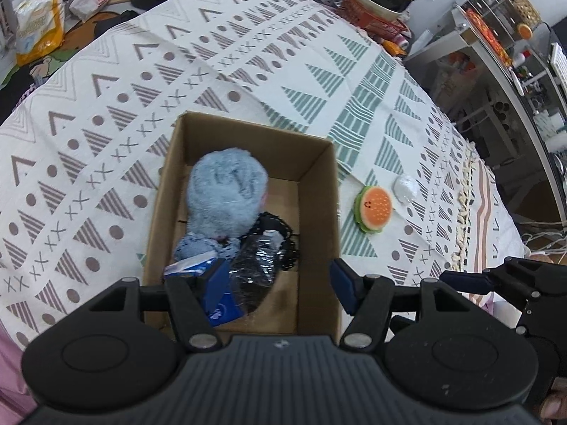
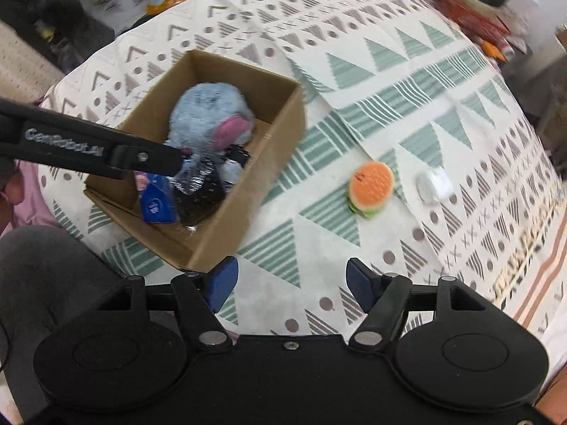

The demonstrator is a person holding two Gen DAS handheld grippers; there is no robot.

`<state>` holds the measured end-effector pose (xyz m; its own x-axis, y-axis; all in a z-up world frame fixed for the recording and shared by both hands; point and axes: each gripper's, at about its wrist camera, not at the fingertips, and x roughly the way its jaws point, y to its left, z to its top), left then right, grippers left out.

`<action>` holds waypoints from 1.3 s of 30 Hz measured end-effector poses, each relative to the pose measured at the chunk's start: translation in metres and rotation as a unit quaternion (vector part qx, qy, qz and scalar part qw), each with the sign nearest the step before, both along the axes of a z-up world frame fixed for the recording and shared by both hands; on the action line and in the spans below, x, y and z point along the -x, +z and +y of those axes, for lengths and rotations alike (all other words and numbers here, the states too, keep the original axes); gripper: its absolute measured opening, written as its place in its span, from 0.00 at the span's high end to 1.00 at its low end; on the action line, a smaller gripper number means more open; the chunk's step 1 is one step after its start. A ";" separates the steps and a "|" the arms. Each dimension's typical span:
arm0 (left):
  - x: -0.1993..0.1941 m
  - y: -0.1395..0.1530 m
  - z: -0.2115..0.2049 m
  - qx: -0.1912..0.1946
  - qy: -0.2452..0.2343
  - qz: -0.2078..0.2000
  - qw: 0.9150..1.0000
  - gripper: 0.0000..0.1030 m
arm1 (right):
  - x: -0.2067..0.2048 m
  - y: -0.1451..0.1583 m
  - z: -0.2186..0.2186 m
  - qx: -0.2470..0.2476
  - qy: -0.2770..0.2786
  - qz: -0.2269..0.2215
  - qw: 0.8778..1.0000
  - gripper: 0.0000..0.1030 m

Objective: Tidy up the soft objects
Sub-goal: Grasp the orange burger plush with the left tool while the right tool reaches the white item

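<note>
A cardboard box [image 1: 319, 191] [image 2: 280, 131] stands on the patterned cloth. Inside lie a fluffy blue plush toy [image 1: 226, 191] [image 2: 209, 113], a black item in clear wrap [image 1: 258, 265] [image 2: 202, 191] and a blue-and-white packet [image 1: 191, 267] [image 2: 157, 205]. My left gripper [image 1: 280, 283] hovers open over the box's near end, nothing between its fingers. A burger-shaped soft toy [image 1: 375, 209] [image 2: 370, 187] and a small white soft lump [image 1: 405, 187] [image 2: 434, 184] lie on the cloth right of the box. My right gripper [image 2: 288, 283] is open above the cloth, near the box's front corner.
The patterned tablecloth [image 1: 248, 53] [image 2: 443, 106] covers the table; its fringed edge [image 1: 464, 198] runs on the right. Bowls and packets [image 1: 379, 3] crowd the far corner. Shelving [image 1: 503, 35] stands beyond the table. Bags [image 1: 39, 24] lie on the floor at left.
</note>
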<state>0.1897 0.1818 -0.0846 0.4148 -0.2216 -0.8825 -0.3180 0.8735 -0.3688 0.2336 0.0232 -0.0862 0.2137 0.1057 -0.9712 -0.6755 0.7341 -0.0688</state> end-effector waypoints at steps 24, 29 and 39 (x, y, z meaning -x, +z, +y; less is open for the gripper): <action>-0.053 0.008 -0.083 -0.037 -0.061 0.004 0.997 0.40 | -0.044 -0.017 -0.122 -0.072 -0.134 -0.020 0.988 0.16; -0.068 0.005 -0.101 -0.044 -0.070 0.011 0.997 0.40 | -0.057 -0.022 -0.139 -0.088 -0.146 -0.020 0.985 0.16; -0.102 -0.019 -0.133 -0.050 -0.088 0.034 0.994 0.40 | -0.090 -0.040 -0.159 -0.102 -0.155 -0.009 0.983 0.15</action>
<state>0.2916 0.0491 -0.1034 0.3170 -0.1953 -0.9281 -0.1787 0.9488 -0.2607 0.3234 -0.1360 -0.1264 0.2834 0.2257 -0.9321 -0.4173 0.9041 0.0921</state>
